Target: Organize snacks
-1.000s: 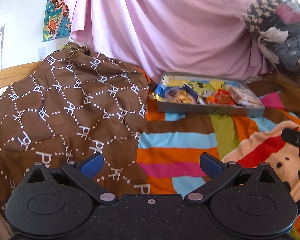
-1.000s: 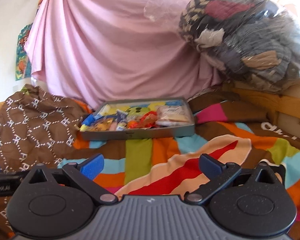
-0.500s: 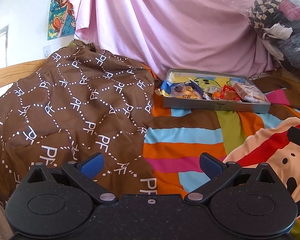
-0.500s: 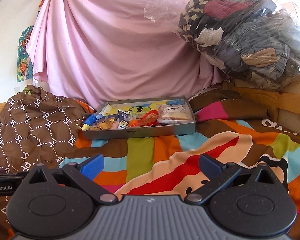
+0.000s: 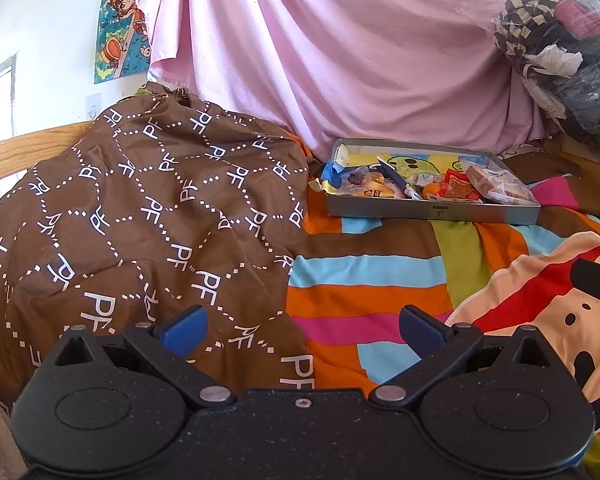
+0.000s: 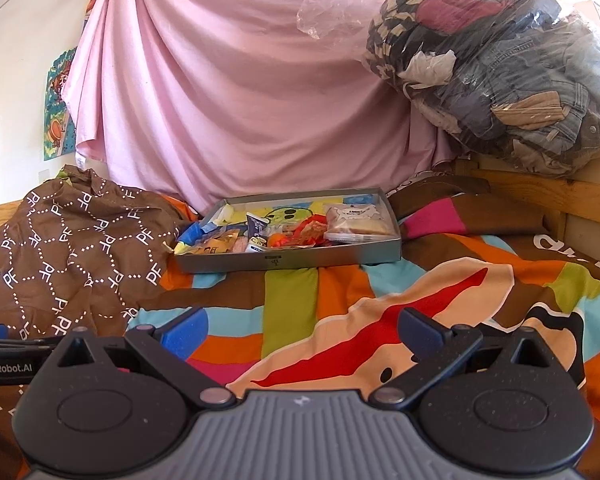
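L gripper (image 5: 302,330): fingers spread wide, holding nothing, over brown PF-print cloth (image 5: 140,216) & striped bedspread (image 5: 364,276). R gripper (image 6: 302,330): fingers spread wide, empty, above bedspread. Snacks (image 6: 288,234) piled in grey tray (image 6: 292,260) on bed, well ahead of both; wrappers overlap, labels unreadable.

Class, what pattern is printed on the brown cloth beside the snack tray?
White "PF" letters inside dotted white diamonds on the brown cloth, clearest in the left wrist view.

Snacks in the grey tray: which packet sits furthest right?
The clear packet of pale biscuits, lying at the right end of the grey tray, against its right wall; the orange-red wrapper and the others lie left of it.
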